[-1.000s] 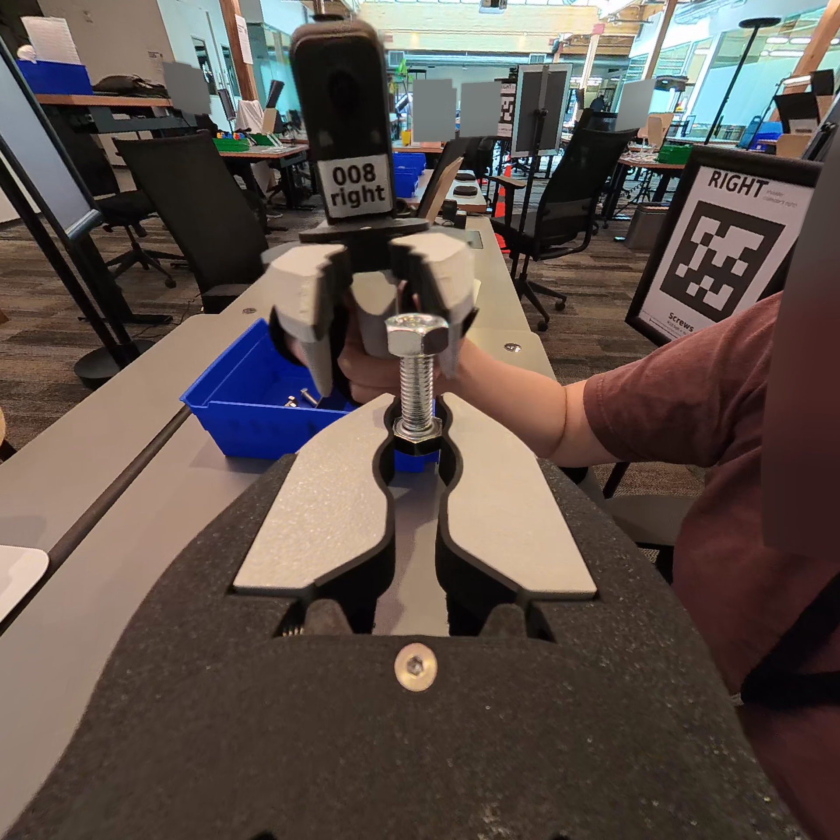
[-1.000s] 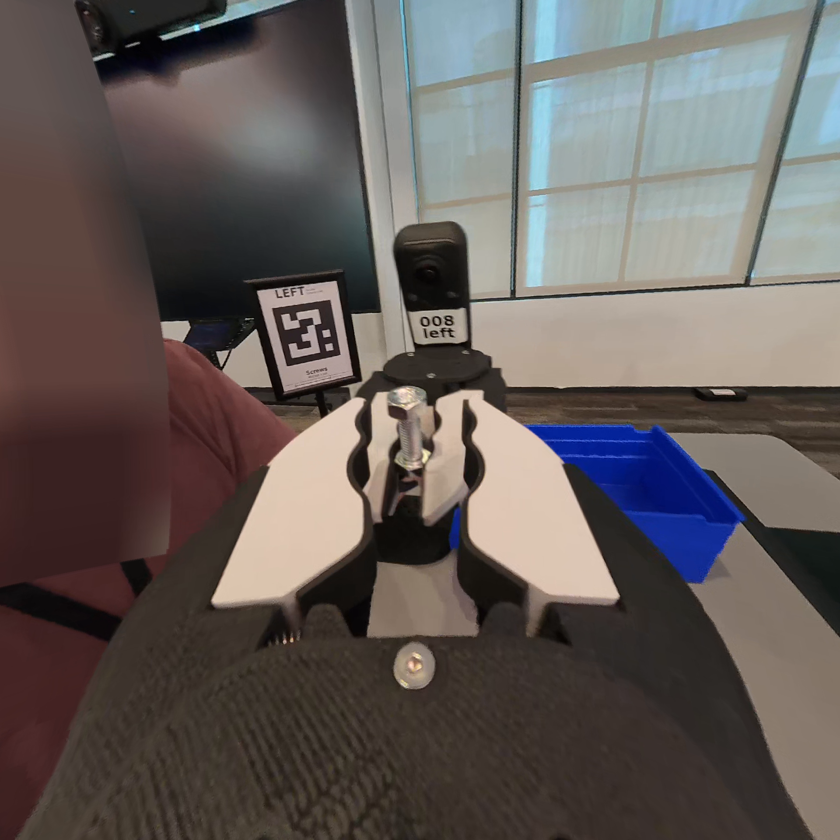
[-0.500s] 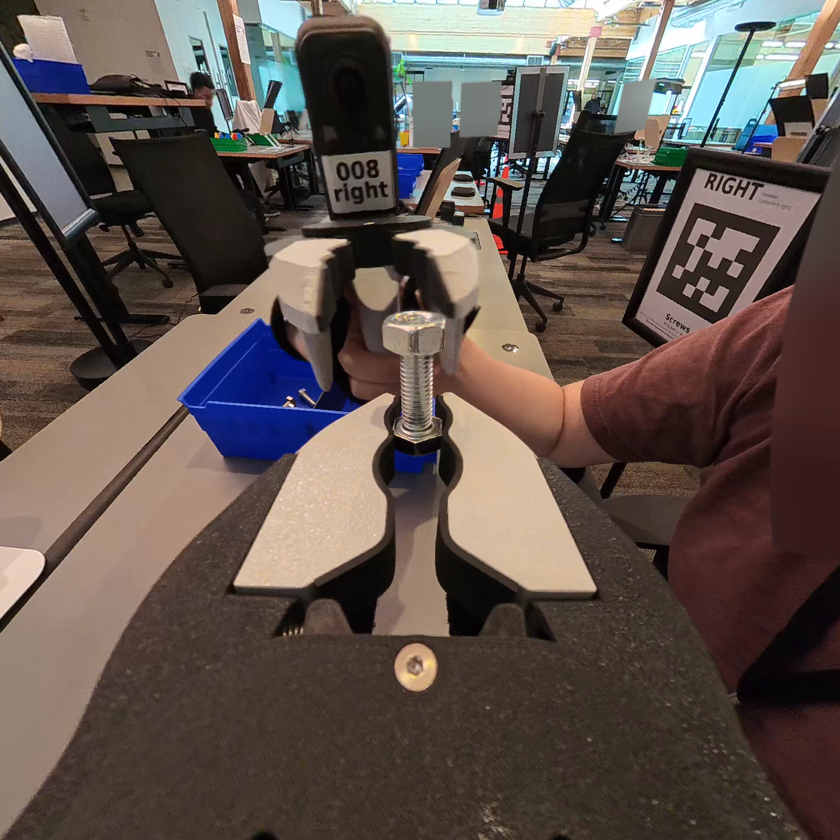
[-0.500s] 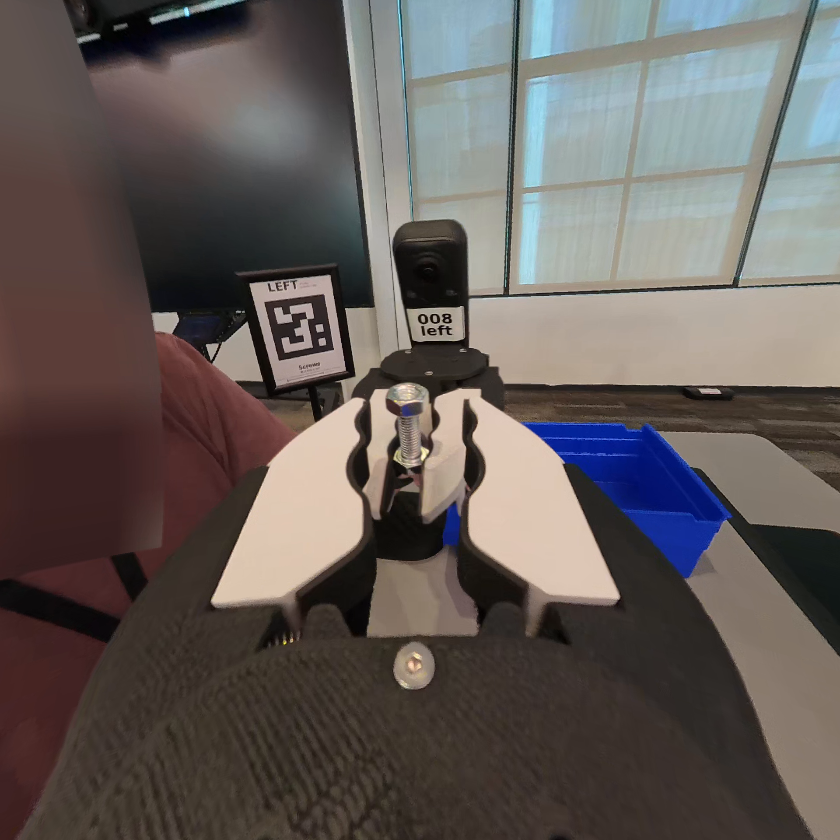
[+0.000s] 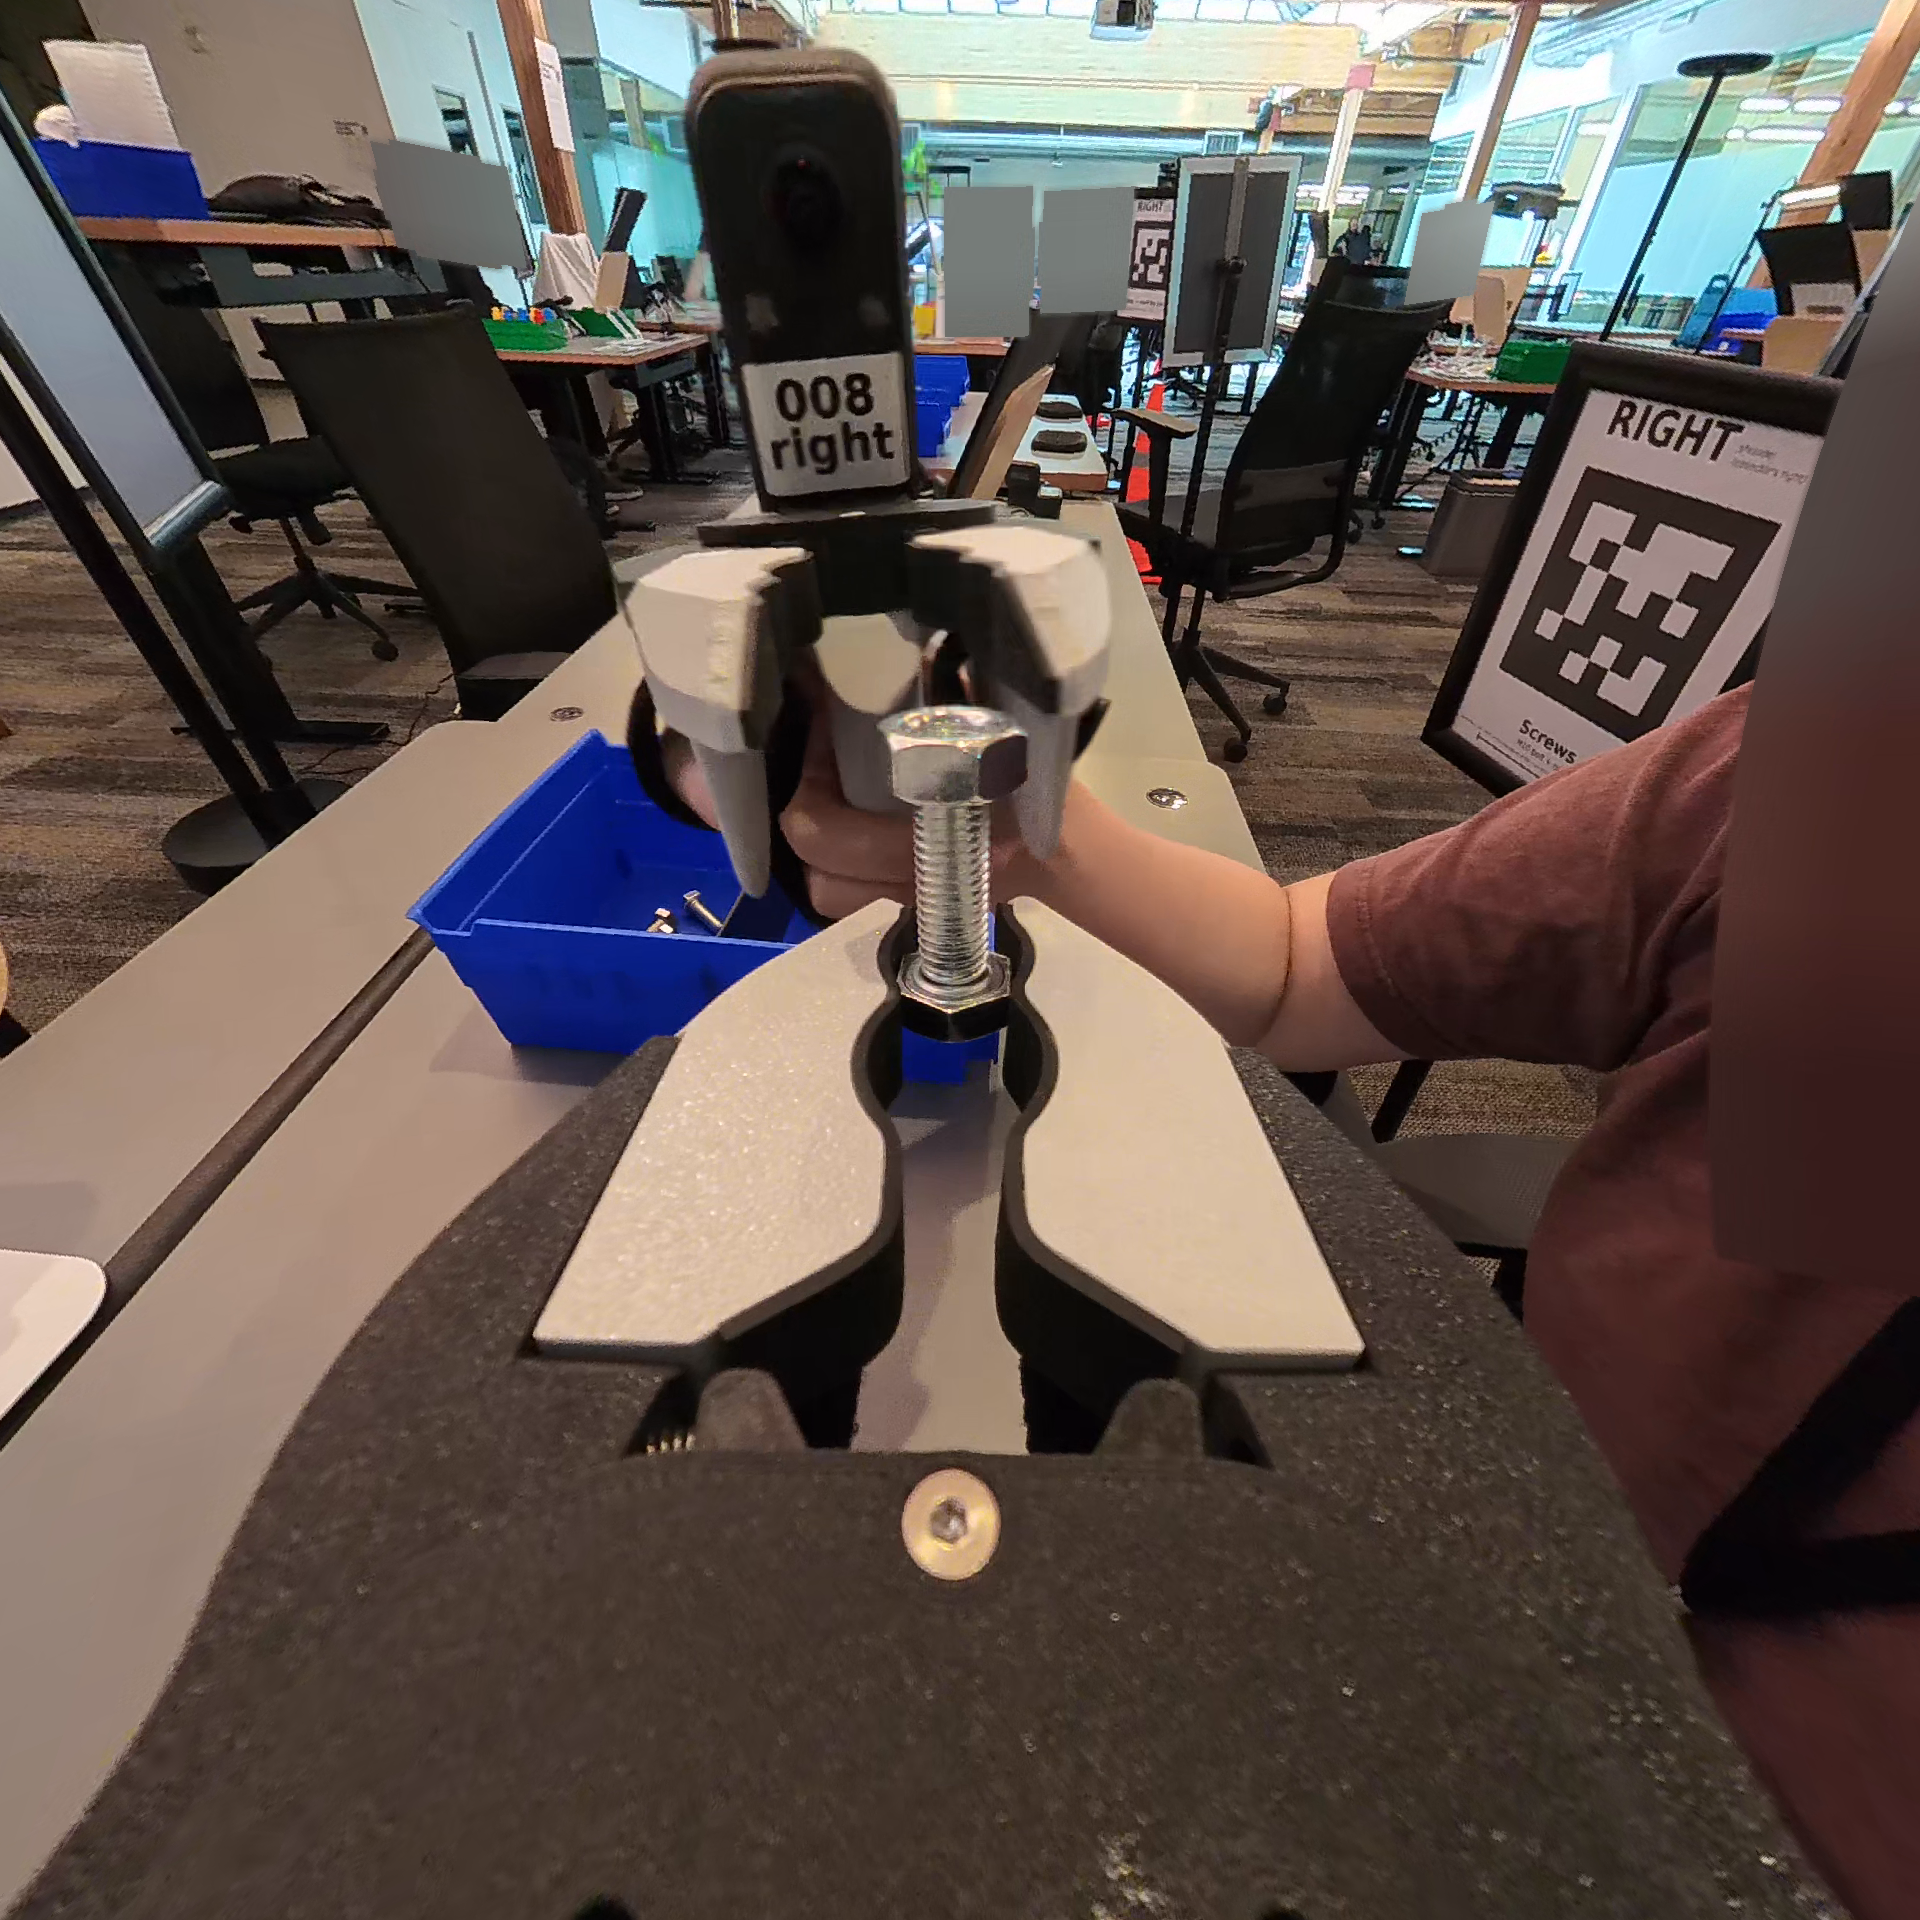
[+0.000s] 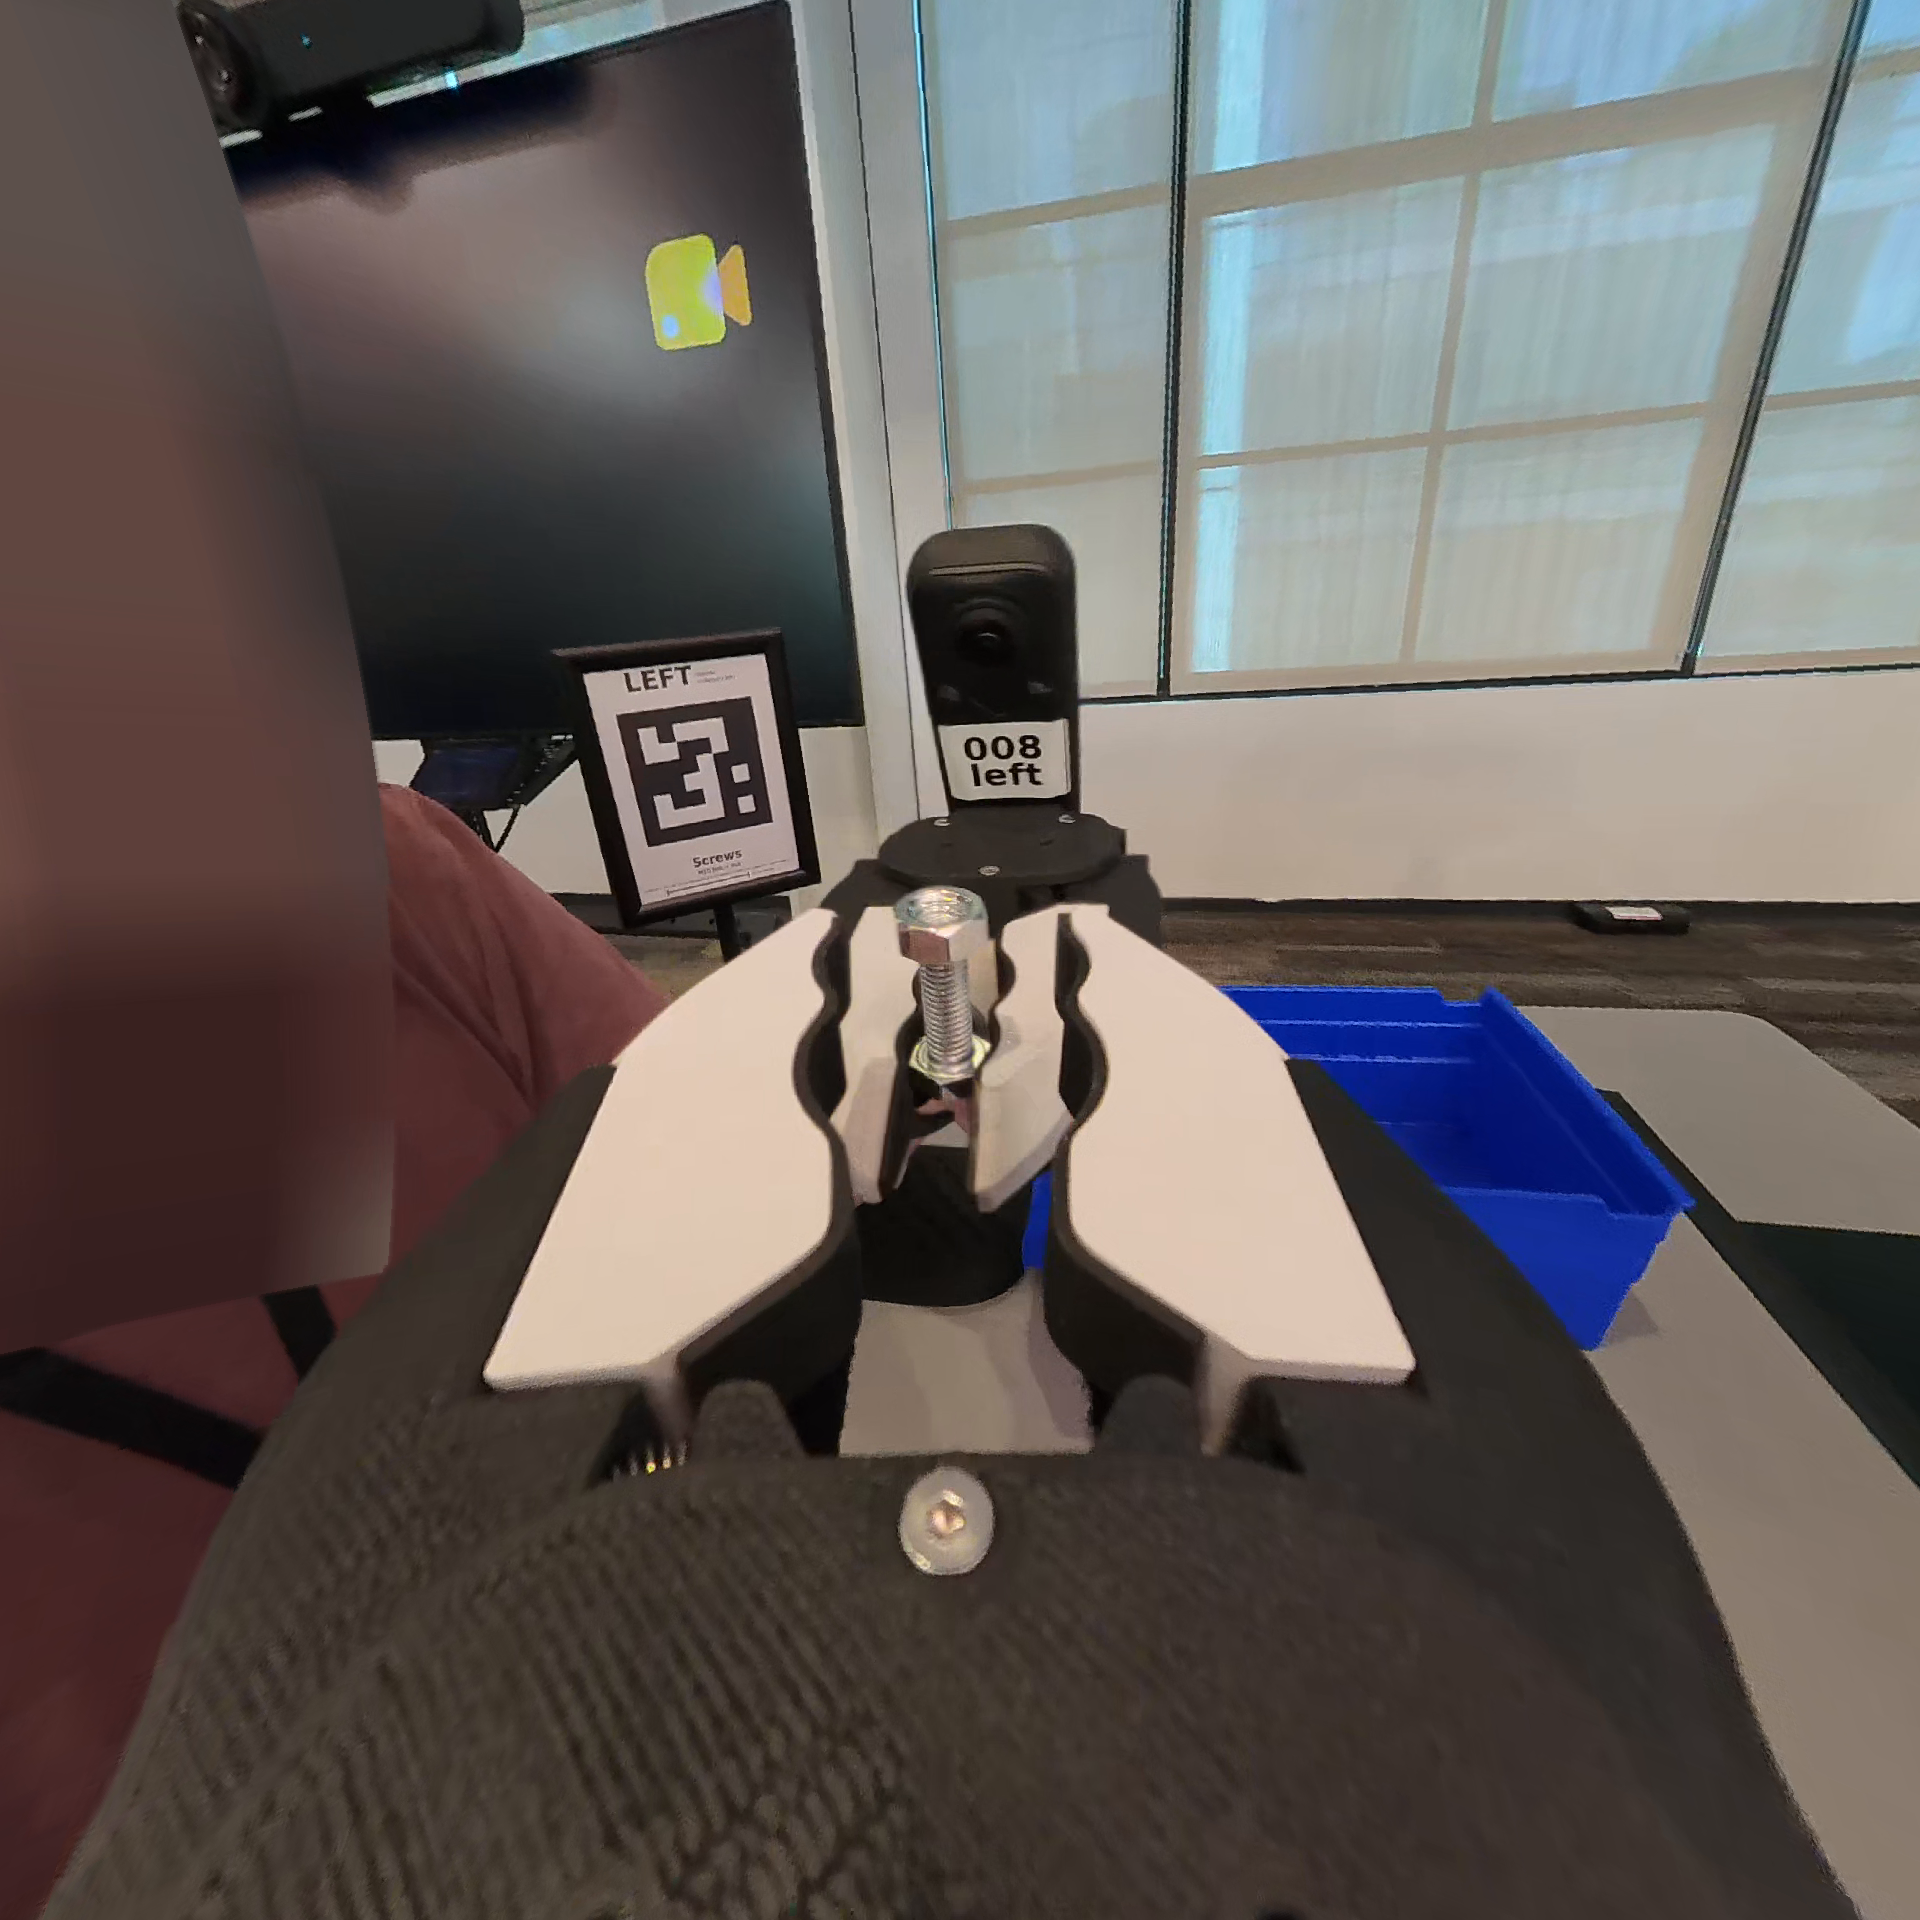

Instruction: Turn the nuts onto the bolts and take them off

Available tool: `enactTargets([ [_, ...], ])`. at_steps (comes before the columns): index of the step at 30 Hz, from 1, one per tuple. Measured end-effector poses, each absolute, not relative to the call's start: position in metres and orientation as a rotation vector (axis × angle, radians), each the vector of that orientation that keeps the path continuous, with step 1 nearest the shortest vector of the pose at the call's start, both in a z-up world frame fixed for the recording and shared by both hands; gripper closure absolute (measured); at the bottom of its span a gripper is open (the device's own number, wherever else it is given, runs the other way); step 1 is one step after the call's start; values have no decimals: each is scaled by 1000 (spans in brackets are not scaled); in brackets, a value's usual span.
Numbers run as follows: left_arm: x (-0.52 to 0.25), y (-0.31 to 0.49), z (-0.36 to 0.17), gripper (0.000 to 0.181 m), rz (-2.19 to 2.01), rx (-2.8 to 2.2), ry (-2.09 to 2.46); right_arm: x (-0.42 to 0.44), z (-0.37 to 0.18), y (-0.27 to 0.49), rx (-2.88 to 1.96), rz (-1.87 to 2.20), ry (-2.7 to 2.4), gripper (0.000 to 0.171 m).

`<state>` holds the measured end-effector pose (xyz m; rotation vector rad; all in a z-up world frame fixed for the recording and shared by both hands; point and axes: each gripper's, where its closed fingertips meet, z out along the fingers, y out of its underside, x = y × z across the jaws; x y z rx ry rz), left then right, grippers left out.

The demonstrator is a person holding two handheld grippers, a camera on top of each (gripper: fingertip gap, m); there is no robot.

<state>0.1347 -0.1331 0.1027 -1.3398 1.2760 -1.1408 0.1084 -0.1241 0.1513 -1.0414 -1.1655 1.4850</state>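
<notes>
Left gripper (image 5: 951, 935): my black, grainy foam body; two pale grey curved fingers (image 5: 748, 1153) edged in black; one silver screw (image 5: 949, 1527) in the middle.
Right gripper (image 6: 940, 997): same build, ribbed black shell, white-grey fingers (image 6: 707, 1164), silver screw (image 6: 945, 1525).
Cameras: a black upright camera (image 5: 795, 208) on top of each, with a white sticker.
Clothing: I see a maroon short sleeve (image 5: 1538, 883) and a black strap (image 6: 114, 1403) across the shirt.
</notes>
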Motion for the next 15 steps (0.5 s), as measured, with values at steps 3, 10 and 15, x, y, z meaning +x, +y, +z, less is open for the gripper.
enactTargets([
  [3, 136, -135, 102, 167, -1144, -1340, 1284, 104, 149, -122, -1055, 1451, -1164, 133],
  [10, 134, -133, 104, 167, -1130, -1337, 1271, 114, 149, -110, -1082, 1495, -1123, 137],
  [15, 133, -126, 104, 167, -1104, -1351, 1239, 105, 152, -124, -1076, 1428, -1164, 136],
])
